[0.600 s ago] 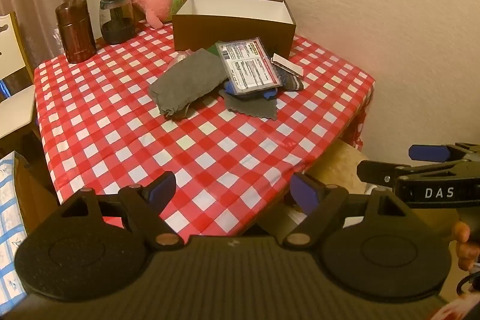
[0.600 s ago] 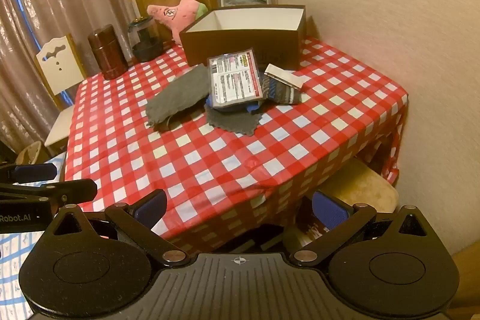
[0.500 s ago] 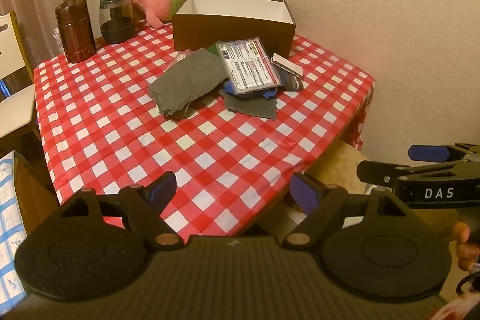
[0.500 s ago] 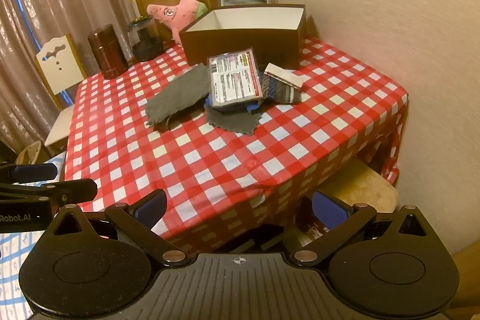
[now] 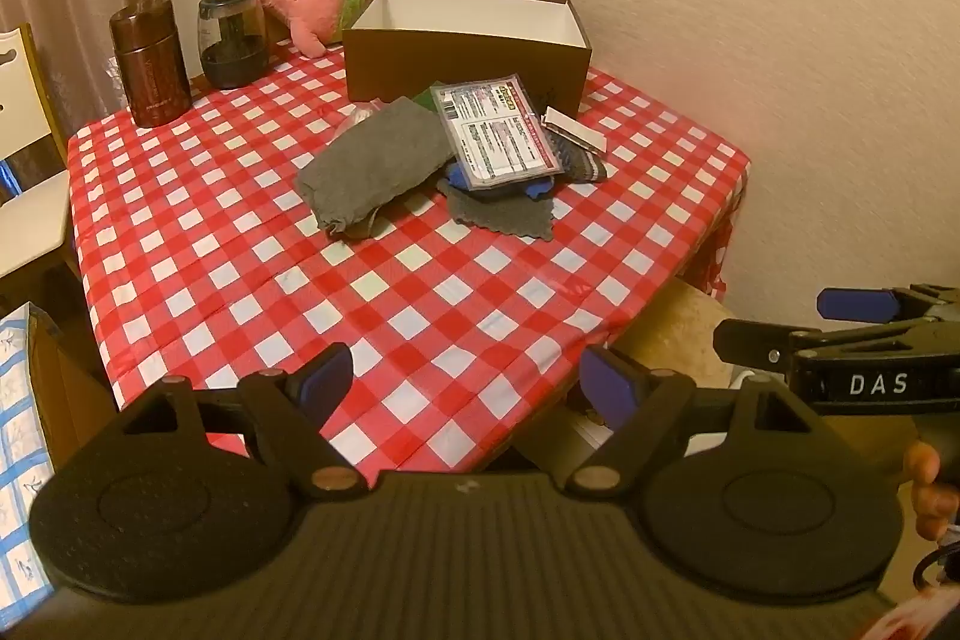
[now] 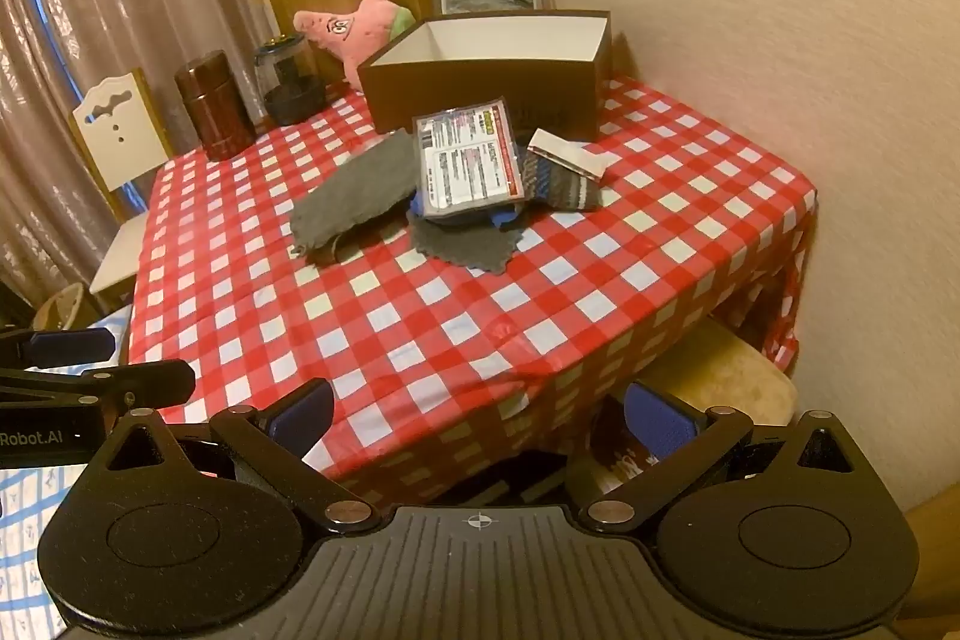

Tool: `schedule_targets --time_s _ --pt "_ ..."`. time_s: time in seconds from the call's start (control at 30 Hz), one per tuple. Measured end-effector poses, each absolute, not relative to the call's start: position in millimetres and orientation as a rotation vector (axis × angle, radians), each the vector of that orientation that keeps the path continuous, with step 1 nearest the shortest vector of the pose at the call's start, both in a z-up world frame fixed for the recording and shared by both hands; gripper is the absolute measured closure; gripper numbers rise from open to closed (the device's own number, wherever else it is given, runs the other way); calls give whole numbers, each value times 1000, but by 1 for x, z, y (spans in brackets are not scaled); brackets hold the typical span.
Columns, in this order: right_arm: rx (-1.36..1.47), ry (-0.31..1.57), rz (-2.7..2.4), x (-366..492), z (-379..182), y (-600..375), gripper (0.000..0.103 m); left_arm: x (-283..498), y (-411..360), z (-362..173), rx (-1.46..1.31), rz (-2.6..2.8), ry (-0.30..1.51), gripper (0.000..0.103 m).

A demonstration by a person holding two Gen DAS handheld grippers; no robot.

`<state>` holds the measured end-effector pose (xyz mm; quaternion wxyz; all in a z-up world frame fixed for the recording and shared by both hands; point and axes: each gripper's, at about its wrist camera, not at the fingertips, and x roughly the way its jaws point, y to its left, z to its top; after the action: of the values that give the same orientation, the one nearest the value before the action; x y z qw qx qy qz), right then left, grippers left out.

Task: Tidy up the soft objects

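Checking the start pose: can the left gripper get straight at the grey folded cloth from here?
Probably yes. The left gripper hangs open over the table's near edge, and only bare checked tablecloth lies between it and the grey folded cloth. Nothing rests on the cloth's near end.
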<state>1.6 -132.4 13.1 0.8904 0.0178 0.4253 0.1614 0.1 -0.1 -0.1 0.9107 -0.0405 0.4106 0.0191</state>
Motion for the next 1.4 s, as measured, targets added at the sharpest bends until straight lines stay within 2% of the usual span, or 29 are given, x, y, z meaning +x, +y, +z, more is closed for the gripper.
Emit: schedule_targets --time_s 1.4 --pt "36 880 336 4 13 -130 0 0 0 0 -83 40 845 21"
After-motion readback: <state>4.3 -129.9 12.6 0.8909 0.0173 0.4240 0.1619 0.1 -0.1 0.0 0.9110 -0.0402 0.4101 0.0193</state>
